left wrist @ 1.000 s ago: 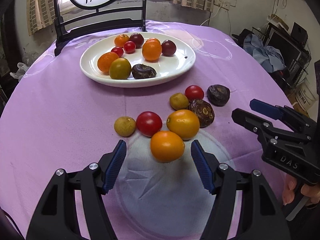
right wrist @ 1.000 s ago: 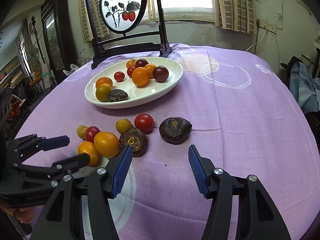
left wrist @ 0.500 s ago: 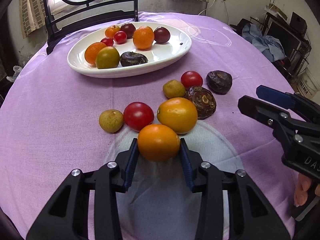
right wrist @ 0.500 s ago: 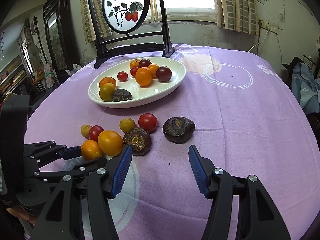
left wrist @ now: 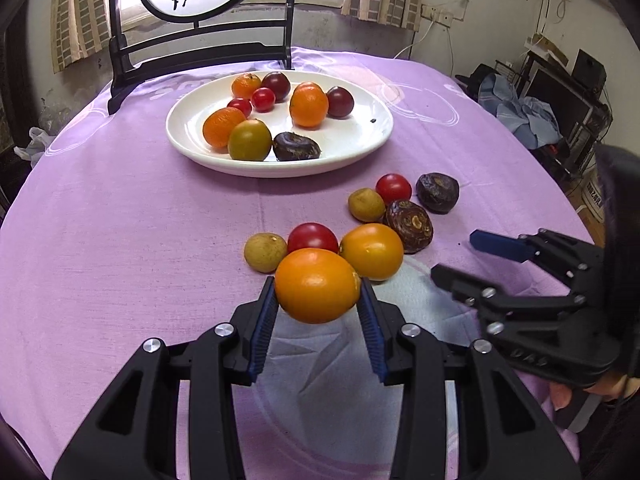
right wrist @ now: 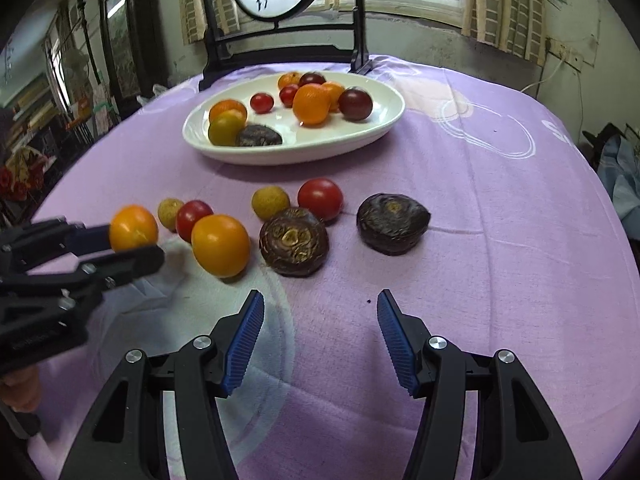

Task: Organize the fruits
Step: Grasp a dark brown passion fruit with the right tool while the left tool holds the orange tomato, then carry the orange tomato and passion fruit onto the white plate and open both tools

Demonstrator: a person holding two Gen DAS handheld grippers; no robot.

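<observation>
Because the left gripper [left wrist: 317,314] has its jaws clamped on the sides of an orange fruit [left wrist: 316,285], held just above the purple tablecloth [left wrist: 120,240], the carry to the white plate [left wrist: 376,144] likely wants a steady squeeze and a lift high enough to clear the loose fruit and the plate's rim. An open spot on the plate's right side seems the safest landing. The right gripper [right wrist: 318,334] hovers with jaws wide apart, holding nothing. Nine fruits lie on the plate. Seven remain on the cloth: two dark wrinkled ones, two red tomatoes, two small tan ones and one orange fruit.
</observation>
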